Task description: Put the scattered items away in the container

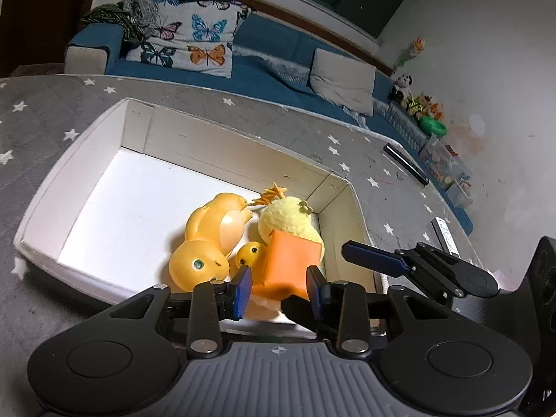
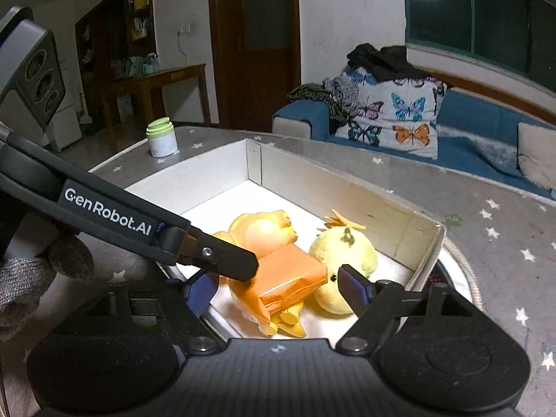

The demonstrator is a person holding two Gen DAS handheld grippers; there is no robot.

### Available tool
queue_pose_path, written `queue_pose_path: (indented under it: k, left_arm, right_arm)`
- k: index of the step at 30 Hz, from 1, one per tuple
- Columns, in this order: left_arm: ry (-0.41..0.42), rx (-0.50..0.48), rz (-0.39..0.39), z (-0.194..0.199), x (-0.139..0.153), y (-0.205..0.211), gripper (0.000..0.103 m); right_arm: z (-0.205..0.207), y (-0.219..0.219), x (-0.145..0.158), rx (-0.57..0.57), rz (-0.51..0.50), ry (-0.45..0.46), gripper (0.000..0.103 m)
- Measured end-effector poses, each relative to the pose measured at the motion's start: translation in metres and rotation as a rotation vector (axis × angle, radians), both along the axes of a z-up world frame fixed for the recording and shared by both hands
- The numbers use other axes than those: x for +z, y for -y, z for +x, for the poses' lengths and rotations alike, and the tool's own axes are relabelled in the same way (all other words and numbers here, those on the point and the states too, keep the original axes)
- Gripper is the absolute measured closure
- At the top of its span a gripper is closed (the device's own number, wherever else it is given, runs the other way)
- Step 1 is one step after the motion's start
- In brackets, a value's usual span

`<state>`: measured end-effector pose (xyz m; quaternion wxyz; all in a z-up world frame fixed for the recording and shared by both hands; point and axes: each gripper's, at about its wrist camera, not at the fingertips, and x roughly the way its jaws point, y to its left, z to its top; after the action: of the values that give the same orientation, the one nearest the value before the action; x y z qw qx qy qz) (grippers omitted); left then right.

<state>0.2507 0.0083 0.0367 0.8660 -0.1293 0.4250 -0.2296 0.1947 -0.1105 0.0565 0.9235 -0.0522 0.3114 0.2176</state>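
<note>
A white open box [image 1: 87,170] [image 2: 351,180] stands on the grey star-patterned table. Inside lie an orange plastic toy figure [image 1: 205,239] [image 2: 264,229], a yellow plush duck [image 1: 292,219] [image 2: 347,253] and a small yellow duck head [image 1: 248,253]. My left gripper [image 1: 279,288] is over the box's near edge, its blue pads on either side of an orange packet [image 1: 288,264] [image 2: 288,278] that rests on the toys. My right gripper [image 2: 278,283] is open over the box beside the packet; it also shows in the left wrist view [image 1: 375,260].
A white jar with a green lid [image 2: 161,139] stands on the table's far corner. A black remote [image 1: 405,163] and a white remote [image 1: 446,234] lie on the table to the right. A blue sofa [image 1: 271,59] with cushions runs behind the table.
</note>
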Motion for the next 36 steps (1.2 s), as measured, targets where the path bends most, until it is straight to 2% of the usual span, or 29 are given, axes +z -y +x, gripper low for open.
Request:
queue_pose_path:
  k: [11,19,24,32,36]
  left_arm:
    - [0.046,0.056,0.018,-0.045,0.007,-0.013,0.066]
    - [0.051,0.088,0.05,-0.074,0.001,-0.016,0.066]
    - [0.035,0.127,0.049,-0.091,-0.006,-0.024,0.066]
    - [0.025,0.178,0.096,-0.112,-0.019,-0.031,0.066]
    - [0.012,0.192,0.099,-0.116,-0.025,-0.034,0.066]
  right_arm:
    - [-0.045,-0.002,0.011,-0.01,0.0,0.085,0.02]
    - [-0.08,-0.004,0.011,-0.012,0.023,0.101,0.014]
    - [-0.092,-0.006,0.002,-0.014,0.017,0.083,0.014]
    - [-0.103,-0.011,-0.013,-0.011,0.041,0.035,0.013]
    - [-0.107,-0.018,-0.019,-0.001,0.034,0.02,0.009]
